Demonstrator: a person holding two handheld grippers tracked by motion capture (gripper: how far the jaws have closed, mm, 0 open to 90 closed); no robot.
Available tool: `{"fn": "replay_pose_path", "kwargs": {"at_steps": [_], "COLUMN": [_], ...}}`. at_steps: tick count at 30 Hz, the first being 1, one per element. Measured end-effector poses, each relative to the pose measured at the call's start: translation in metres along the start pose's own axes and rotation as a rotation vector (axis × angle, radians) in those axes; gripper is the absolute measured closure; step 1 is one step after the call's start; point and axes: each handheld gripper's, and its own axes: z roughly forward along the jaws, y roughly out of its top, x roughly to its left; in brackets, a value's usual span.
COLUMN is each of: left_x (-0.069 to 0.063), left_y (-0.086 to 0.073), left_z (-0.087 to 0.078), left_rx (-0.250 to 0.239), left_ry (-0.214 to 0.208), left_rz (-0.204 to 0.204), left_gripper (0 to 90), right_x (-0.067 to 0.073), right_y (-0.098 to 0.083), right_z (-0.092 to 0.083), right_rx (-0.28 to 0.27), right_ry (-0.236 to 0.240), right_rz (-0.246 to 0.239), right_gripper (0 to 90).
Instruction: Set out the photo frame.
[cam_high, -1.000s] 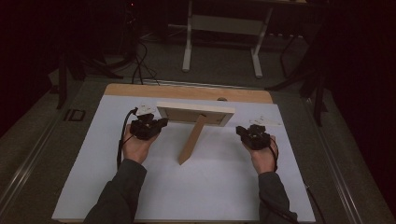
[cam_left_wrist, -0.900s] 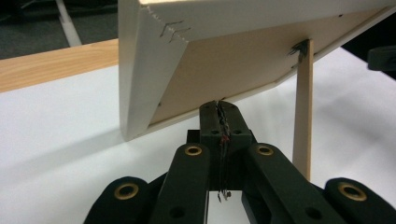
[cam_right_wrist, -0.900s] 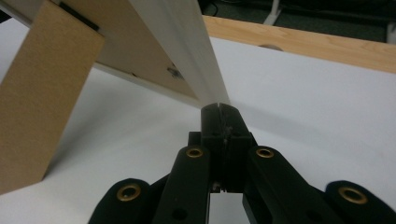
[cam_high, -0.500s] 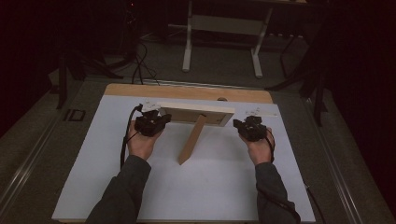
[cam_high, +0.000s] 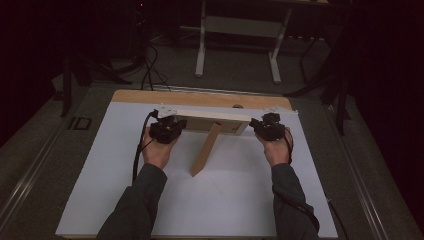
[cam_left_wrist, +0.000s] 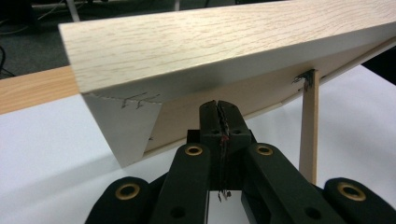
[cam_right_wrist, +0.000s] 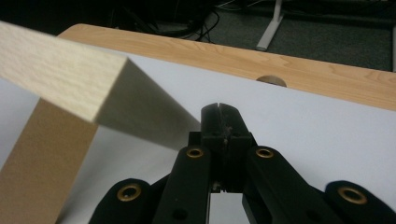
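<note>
On the far half of the white tabletop (cam_high: 210, 200) stands a light wooden picture frame (cam_high: 212, 116), leaning on a wooden prop leg (cam_high: 206, 150) that reaches toward the near side. At its left end sits the left gripper (cam_high: 167, 125), jaws clenched together with nothing between them; in the left gripper view their tips lie just under the frame's back edge, close to the backing board, and contact cannot be told. At the frame's right end is the right gripper (cam_high: 267, 125), jaws likewise pressed shut and empty, their tips just beside the frame's corner, not gripping it.
</note>
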Motion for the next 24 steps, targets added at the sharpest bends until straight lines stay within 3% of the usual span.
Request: {"fn": "replay_pose_path", "kwargs": {"at_steps": [11, 24], "left_x": [-0.005, -0.010], "left_y": [0.004, 0.006], "left_z": [0.007, 0.010], "left_rx": [0.006, 0.006], "left_ry": [-0.004, -0.012], "left_rz": [0.008, 0.016], "left_gripper": [90.0, 90.0], "right_x": [-0.004, -0.004], "right_y": [0.011, 0.015], "right_z": [0.001, 0.005], "right_rx": [-0.028, -0.035], "right_ry": [0.033, 0.063], "right_rz": [0.038, 0.045], "right_gripper": [89.9, 89.9]}}
